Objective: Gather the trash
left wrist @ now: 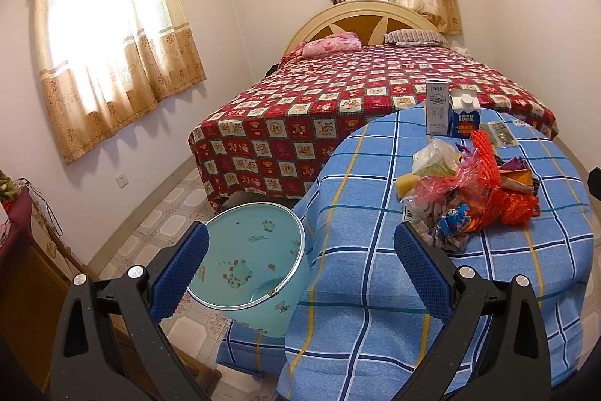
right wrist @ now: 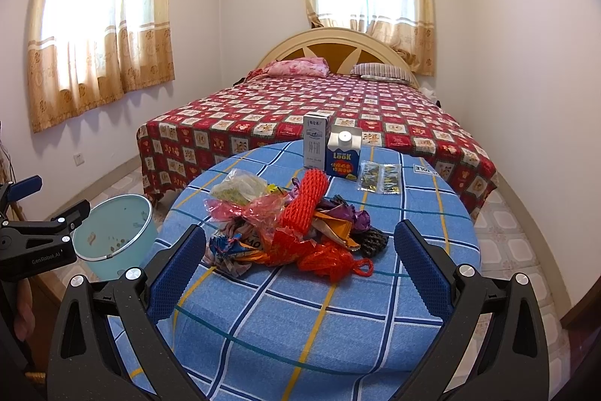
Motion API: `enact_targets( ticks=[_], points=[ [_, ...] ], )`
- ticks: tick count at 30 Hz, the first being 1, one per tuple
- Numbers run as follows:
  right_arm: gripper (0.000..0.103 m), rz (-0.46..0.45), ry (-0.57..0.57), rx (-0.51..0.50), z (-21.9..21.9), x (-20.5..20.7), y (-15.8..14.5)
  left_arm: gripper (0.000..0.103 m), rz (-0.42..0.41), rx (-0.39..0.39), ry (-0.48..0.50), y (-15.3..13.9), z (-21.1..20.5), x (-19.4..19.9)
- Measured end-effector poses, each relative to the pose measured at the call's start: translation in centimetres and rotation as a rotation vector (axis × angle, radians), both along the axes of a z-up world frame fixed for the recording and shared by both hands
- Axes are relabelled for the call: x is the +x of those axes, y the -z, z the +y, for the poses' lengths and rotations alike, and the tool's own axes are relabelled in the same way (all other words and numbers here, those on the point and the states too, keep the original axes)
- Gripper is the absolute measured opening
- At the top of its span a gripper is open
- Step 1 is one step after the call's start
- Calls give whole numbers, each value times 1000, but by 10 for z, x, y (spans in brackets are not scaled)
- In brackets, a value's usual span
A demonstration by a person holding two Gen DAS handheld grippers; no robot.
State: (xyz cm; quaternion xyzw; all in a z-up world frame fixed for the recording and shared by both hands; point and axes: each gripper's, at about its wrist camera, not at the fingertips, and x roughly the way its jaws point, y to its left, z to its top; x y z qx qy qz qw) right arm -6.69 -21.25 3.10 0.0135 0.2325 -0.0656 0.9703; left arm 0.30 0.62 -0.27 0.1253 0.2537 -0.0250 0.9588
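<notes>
One seemingly empty bin [left wrist: 249,262]

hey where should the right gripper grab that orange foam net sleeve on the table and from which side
Grip the orange foam net sleeve around its upper middle, coming down from above with the right gripper. Its far end lies free atop the wrapper pile, while its near end is tangled among the wrappers; soft mesh should compress between the fingers.

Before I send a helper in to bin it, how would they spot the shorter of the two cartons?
Find the round table with the blue plaid cloth at the foot of the bed. At its far edge two cartons stand upright, side by side. The short carton is the right one: blue, with a white screw cap, beside the taller white carton.
</notes>
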Motion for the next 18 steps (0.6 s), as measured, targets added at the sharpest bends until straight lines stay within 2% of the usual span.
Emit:
enact_targets(
  ticks=[18],
  points=[
    [98,5,0,1,1,1,1,97,2,1,-1,0,1,1]
  ],
)
